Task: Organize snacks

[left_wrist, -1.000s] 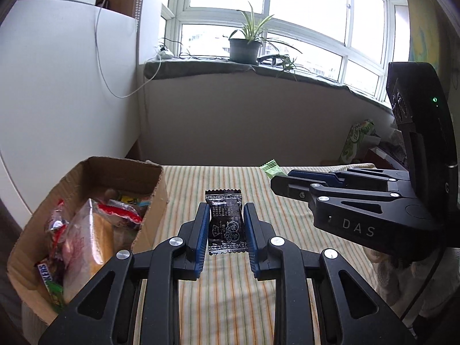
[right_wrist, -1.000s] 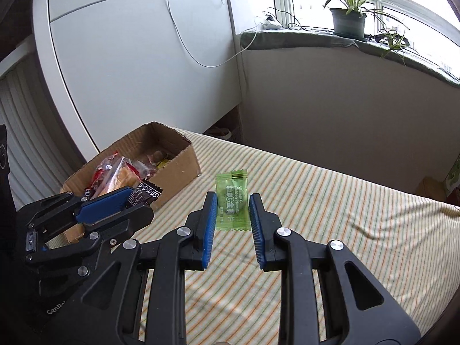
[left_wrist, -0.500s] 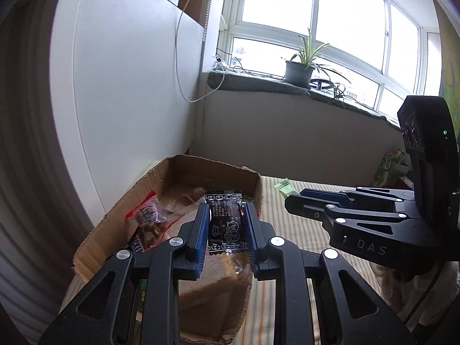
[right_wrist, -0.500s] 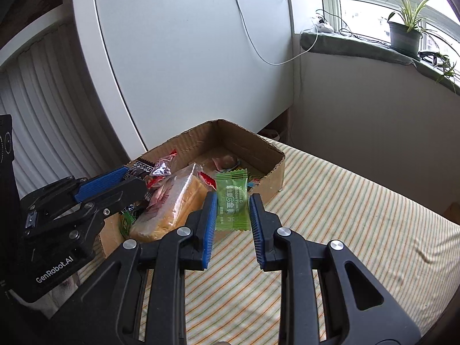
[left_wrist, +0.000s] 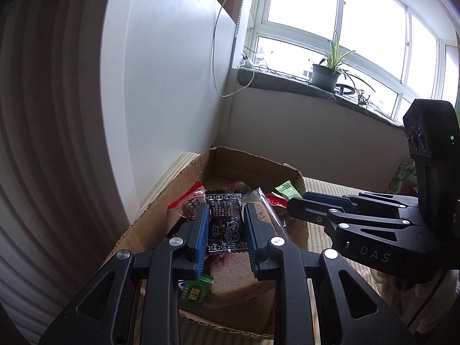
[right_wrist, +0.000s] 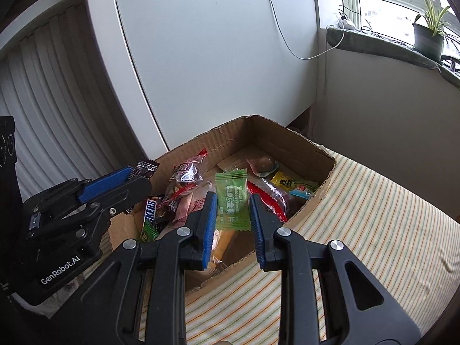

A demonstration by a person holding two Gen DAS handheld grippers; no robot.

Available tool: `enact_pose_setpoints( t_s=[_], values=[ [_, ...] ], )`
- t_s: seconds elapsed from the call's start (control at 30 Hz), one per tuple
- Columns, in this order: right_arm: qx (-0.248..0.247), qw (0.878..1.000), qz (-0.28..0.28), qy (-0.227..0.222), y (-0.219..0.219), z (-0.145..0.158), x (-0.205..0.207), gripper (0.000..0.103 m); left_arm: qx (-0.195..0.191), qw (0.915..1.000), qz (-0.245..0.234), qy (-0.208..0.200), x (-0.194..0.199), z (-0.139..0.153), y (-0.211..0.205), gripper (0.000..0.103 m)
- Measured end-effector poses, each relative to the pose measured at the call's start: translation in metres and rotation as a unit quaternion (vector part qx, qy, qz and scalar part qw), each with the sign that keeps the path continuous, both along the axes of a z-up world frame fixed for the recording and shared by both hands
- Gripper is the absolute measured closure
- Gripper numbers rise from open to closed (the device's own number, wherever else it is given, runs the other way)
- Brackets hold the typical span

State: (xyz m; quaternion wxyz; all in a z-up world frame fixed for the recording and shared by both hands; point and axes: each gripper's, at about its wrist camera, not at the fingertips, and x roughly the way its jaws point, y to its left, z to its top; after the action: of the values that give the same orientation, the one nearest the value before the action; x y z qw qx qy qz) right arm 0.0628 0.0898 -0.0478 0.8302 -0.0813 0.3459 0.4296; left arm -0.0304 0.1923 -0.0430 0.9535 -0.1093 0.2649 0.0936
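Note:
My left gripper (left_wrist: 225,215) is shut on a black snack packet (left_wrist: 225,221) and holds it above the open cardboard box (left_wrist: 143,230). My right gripper (right_wrist: 232,201) is shut on a green snack packet (right_wrist: 231,198) and holds it above the same box (right_wrist: 287,141). The box holds several wrapped snacks, among them a Snickers bar (right_wrist: 150,211), a red packet (right_wrist: 267,198) and a yellow packet (right_wrist: 283,184). Each gripper shows in the other's view: the right one (left_wrist: 290,199) with the green packet's tip, the left one (right_wrist: 143,176) with the black packet's tip.
The box stands on a striped cloth (right_wrist: 373,215) at its left end, close to a white cabinet panel (right_wrist: 215,57). A windowsill with a potted plant (left_wrist: 325,74) runs along the back. A white cable (right_wrist: 293,49) hangs down the wall.
Both grippers have moved left with their packets, from over the striped cloth to above the box. The box now looks larger and closer in both views.

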Motion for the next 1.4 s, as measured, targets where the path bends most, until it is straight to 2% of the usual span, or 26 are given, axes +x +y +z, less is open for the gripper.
enact_pose_setpoints(
  t_s=[0.13,0.17,0.2,0.27,0.33,0.47,0.53,0.6,0.73,0.8,0.87,1.03,1.13,1.3,1.4],
  values=[
    [-0.003,1.0,0.0,-0.006,0.004,-0.002,-0.002,0.078,-0.002,1.0,0.003,0.002,0.0,-0.001,0.001,0.08],
    [-0.003,1.0,-0.001,-0.007,0.004,-0.002,-0.001,0.074,-0.003,1.0,0.005,0.001,-0.001,-0.001,0.002,0.08],
    [-0.001,1.0,-0.001,-0.006,0.004,-0.002,-0.001,0.066,-0.002,1.0,0.007,0.001,-0.001,0.0,0.002,0.079],
    [0.002,1.0,-0.007,-0.01,0.003,-0.001,-0.001,0.052,-0.001,0.9999,0.011,0.0,-0.004,0.001,0.003,0.071],
    [0.006,1.0,-0.01,-0.012,0.0,0.001,-0.001,0.05,-0.002,0.9999,0.013,-0.001,-0.006,0.002,0.003,0.058],
    [0.011,1.0,-0.013,-0.014,-0.005,0.006,-0.002,0.05,-0.003,0.9999,0.015,-0.008,-0.01,0.004,0.002,0.058],
    [0.01,1.0,-0.011,-0.014,-0.005,0.007,-0.002,0.045,-0.003,0.9998,0.015,-0.009,-0.01,0.005,0.001,0.058],
    [0.009,1.0,-0.015,-0.019,-0.007,0.006,-0.004,0.035,-0.003,0.9999,0.014,-0.007,-0.009,0.004,0.002,0.058],
    [0.0,1.0,-0.016,-0.02,-0.01,0.004,-0.003,0.034,0.0,0.9999,0.015,-0.002,-0.007,0.001,0.001,0.058],
    [-0.004,0.999,-0.025,-0.023,-0.014,0.003,-0.002,0.028,0.0,0.9999,0.016,0.0,-0.009,-0.001,0.0,0.057],
    [-0.001,0.999,-0.031,-0.023,-0.021,0.004,-0.002,0.022,0.001,0.9999,0.016,0.002,-0.011,-0.002,-0.001,0.049],
    [-0.008,0.997,-0.05,-0.05,-0.043,0.011,-0.012,0.021,0.003,0.9998,0.018,-0.009,-0.024,0.001,-0.006,0.044],
    [-0.005,0.997,-0.066,-0.051,-0.056,0.013,-0.015,0.018,0.008,0.9996,0.019,-0.018,-0.03,0.004,-0.012,0.035],
    [-0.01,0.994,-0.095,-0.062,-0.073,0.018,-0.022,0.015,0.027,0.9994,0.015,-0.013,-0.031,0.005,-0.028,0.034],
    [-0.01,0.991,-0.107,-0.075,-0.081,0.02,-0.032,0.015,0.03,0.9993,0.021,-0.013,-0.037,0.001,-0.034,0.028]
  ],
)
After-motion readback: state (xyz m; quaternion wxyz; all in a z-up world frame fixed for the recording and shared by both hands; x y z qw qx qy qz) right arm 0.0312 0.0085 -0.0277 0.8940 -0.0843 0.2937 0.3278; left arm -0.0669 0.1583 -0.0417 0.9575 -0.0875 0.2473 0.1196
